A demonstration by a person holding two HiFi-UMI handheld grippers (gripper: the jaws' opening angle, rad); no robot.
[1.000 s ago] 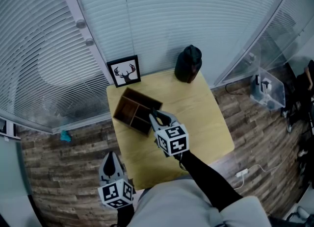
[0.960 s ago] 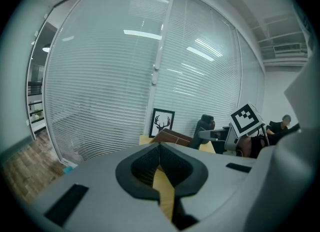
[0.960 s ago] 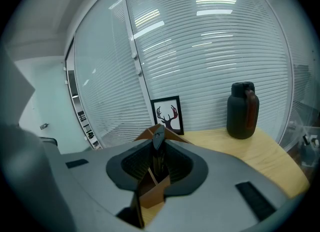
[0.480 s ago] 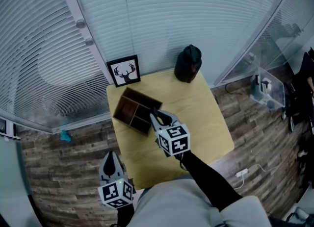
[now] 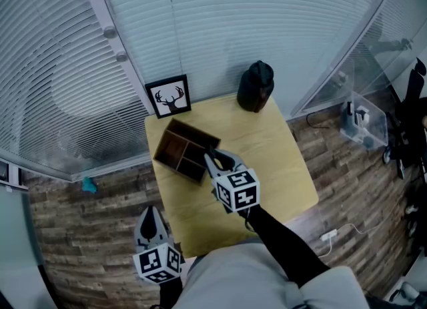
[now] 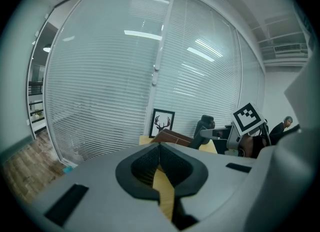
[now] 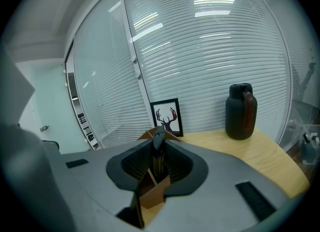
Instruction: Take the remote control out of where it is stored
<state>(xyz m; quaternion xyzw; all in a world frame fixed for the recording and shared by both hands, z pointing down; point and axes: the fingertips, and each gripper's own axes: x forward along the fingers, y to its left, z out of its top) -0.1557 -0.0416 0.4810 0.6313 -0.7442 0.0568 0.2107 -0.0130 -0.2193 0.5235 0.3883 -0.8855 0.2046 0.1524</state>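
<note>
Cannot pick out the remote control in the head view: lost beneath the right gripper (image 5: 211, 155), which is poised at the near right end of the wooden box (image 5: 175, 149) on the desk (image 5: 280, 167). Plain only in the right gripper view: remote control (image 7: 157, 157), dark and slim, standing on end, clamped between the partly closed fingers (image 7: 138, 164), lower end sunk out of sight behind a divider of the wooden box (image 7: 152, 196). Cannot tell which compartment, nor whether the bottom end touches the box floor. Compartments dark from the head view; contents not discernible.

Left gripper (image 5: 152, 211) just beside the desk's near left corner, well apart from the box. Fingers (image 6: 145, 164) closed tip to tip on nothing, with only a sliver of desk showing through the gap behind the tips.

Behind the box, a framed deer picture (image 5: 169, 96) against the blinds. At the far edge, a dark jug (image 5: 255, 86), inside unseen. Black sleeve (image 5: 280, 234) running down to the picture's bottom edge, cut off there.
</note>
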